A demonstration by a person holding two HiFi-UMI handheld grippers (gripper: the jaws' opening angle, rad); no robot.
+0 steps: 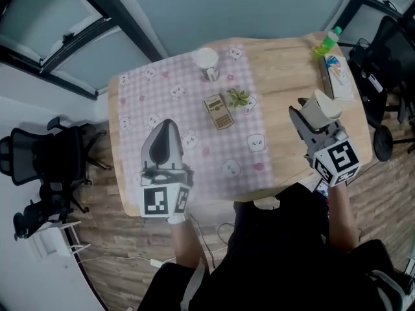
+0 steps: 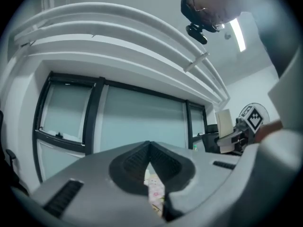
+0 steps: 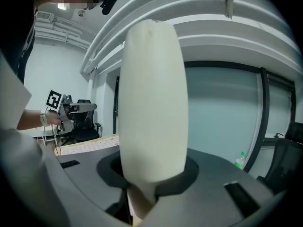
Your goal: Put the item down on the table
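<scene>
Cream-white and smooth, the cylinder-shaped item (image 3: 151,98) stands upright in my right gripper (image 3: 152,179), whose jaws clamp its lower end. From the head view that gripper (image 1: 310,118) hangs over the bare wooden end of the desk (image 1: 285,63), and I cannot tell how far the item (image 1: 322,105) sits above the surface. Beyond it, near the far right corner, stand a green bottle (image 1: 327,42) and a blue-and-white packet (image 1: 337,70). To its left a pink checked cloth (image 1: 168,89) carries a calculator (image 1: 218,111), a small plant (image 1: 238,98) and a white cup (image 1: 207,62). My left gripper (image 1: 167,123) hovers over the cloth's near side, jaws pressed together with nothing between them. Black office chairs (image 1: 45,161) flank the desk.
</scene>
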